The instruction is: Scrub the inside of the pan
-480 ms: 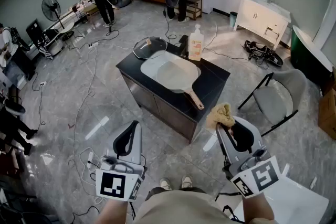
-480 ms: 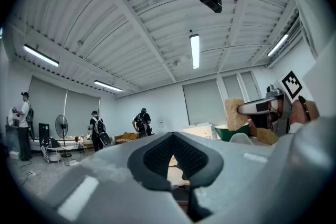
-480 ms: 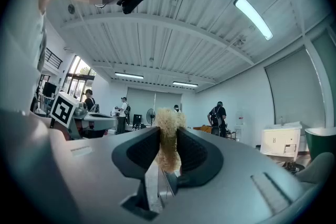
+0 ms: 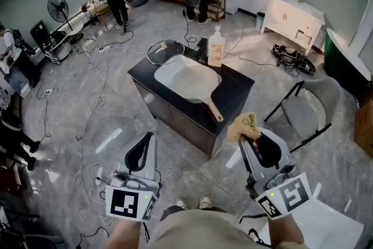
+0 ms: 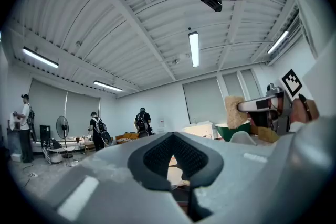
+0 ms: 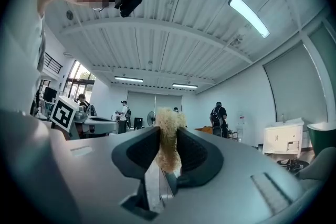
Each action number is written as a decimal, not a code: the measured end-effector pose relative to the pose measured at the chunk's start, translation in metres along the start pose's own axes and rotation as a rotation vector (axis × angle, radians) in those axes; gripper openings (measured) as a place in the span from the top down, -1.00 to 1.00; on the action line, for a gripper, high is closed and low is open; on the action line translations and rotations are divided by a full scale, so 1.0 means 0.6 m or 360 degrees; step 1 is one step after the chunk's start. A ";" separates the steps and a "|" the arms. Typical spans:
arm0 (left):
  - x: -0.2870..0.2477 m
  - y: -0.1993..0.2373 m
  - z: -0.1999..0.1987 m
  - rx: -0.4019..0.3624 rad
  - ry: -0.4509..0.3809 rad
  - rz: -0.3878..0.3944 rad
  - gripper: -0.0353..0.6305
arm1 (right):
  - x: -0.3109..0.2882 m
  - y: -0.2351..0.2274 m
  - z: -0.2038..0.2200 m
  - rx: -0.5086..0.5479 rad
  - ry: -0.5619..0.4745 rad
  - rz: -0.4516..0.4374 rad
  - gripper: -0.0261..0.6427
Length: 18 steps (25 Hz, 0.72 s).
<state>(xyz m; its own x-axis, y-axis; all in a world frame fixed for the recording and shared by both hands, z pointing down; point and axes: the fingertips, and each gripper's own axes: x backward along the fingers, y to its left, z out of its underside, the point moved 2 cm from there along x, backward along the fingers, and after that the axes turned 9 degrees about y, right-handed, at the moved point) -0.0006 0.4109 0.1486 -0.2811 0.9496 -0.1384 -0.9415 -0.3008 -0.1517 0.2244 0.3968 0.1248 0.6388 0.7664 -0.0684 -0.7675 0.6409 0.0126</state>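
Left hand-held gripper (image 4: 147, 146) closed, empty; right hand-held gripper (image 4: 252, 141) tight on a tan, perhaps loofah, scrubber (image 4: 245, 127); pan (image 4: 187, 80) well apart.

The right gripper (image 6: 168, 150) pinches an upright tan fibrous scrubber (image 6: 169, 126) between its jaws; left gripper's marker cube (image 6: 65, 113) at nine o'clock.

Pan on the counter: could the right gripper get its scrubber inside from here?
Probably, after stepping closer: the pan lies uncovered, lid beside it, and nothing stands between it and the right gripper, shut on the scrubber.
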 end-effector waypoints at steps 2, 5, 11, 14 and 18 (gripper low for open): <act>-0.008 -0.007 0.001 -0.0002 0.0010 -0.0006 0.89 | -0.002 -0.010 0.007 0.0004 0.0014 -0.0014 0.61; -0.020 -0.018 0.002 -0.0004 0.0020 -0.0019 0.89 | -0.002 -0.025 0.016 -0.0002 0.0028 -0.0038 0.61; -0.035 -0.032 0.005 -0.0015 0.0030 -0.0069 0.89 | -0.004 -0.051 0.038 -0.0021 0.0046 -0.0083 0.61; -0.041 -0.032 0.010 -0.0022 0.0042 -0.0090 0.89 | -0.012 -0.058 0.048 -0.0021 0.0062 -0.0105 0.61; -0.061 -0.024 0.018 -0.0016 0.0052 -0.0089 0.89 | -0.036 -0.068 0.052 -0.0008 0.0070 -0.0113 0.61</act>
<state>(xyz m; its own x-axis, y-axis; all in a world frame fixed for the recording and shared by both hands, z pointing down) 0.0211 0.3814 0.1664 -0.2220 0.9616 -0.1613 -0.9535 -0.2487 -0.1702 0.2438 0.3557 0.1570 0.6888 0.7161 -0.1128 -0.7206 0.6933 0.0012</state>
